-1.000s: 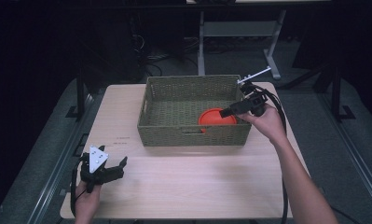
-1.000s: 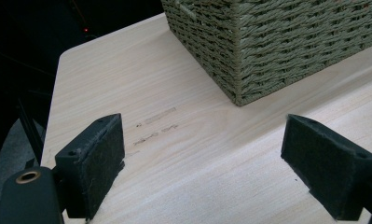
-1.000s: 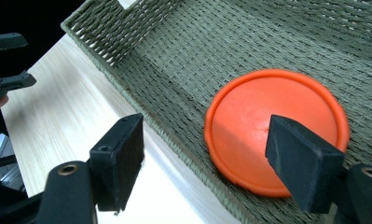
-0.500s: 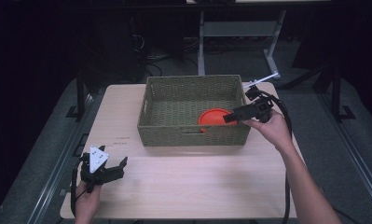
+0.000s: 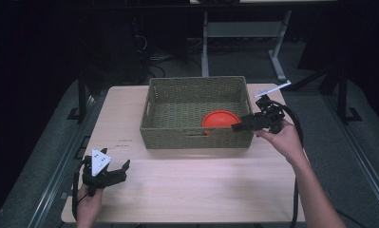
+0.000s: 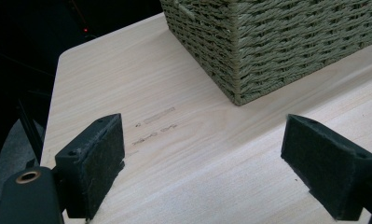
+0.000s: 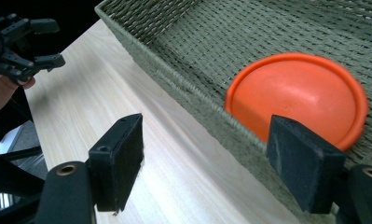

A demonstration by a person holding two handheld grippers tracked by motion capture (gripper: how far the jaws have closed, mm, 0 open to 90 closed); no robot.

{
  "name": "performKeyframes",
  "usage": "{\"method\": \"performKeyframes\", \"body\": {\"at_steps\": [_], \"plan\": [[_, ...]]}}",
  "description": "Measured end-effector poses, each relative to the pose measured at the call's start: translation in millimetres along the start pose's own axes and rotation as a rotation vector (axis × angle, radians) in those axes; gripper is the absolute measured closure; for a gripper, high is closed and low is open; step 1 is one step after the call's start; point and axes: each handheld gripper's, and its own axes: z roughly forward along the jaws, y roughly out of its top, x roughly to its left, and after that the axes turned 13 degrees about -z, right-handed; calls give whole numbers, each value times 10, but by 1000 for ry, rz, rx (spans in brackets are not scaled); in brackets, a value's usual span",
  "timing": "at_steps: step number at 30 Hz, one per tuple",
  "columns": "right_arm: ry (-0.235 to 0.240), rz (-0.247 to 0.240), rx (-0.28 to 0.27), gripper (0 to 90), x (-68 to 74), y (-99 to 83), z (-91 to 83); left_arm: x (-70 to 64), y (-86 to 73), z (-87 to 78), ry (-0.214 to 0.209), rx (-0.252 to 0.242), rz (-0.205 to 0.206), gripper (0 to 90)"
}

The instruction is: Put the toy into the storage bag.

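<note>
Your left gripper [image 5: 112, 172] sits low over the desk [image 5: 196, 185] at its near left corner, held in your left hand [image 5: 89, 205]. Its jaws stand wide apart with nothing between them; in the left gripper view they frame bare wood and a few small printed marks [image 6: 155, 123], with the near left corner of the basket [image 6: 286, 42] ahead and well apart from the pads [image 6: 97, 163].

The basket [image 5: 196, 137] is woven, olive green, and stands on the far half of the desk, nearer the far edge than the near one. An orange disc [image 5: 220, 119] lies flat on the basket floor, in its near right corner, close against the near wall.

Your right gripper [image 5: 238, 126] is held in your right hand [image 5: 284, 140] at the basket's right end, its tips at the near right corner of the rim, pointing left. Its jaws are also spread wide and hold nothing. In the right gripper view the basket's near wall [image 7: 207, 119] runs between the two pads [image 7: 123, 158]: one pad is over the desk outside the basket, the other over the inside, just in front of the disc [image 7: 295, 93]. You cannot tell from these views whether either pad touches the rim. A cable loops from this gripper back along your forearm.

The left gripper [image 7: 23, 49] shows farther off in the right gripper view, at the top left.
</note>
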Motion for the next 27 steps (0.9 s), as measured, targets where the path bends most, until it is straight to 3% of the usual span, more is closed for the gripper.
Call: {"method": "performKeyframes", "body": {"at_steps": [11, 27], "plan": [[1, -5, -7, 264, 123, -227, -51, -7, 4, -4, -1, -2, 6, 128], [-7, 8, -6, 256, 144, -569, -109, -10, -1, 0, 0, -2, 4, 128]]}}
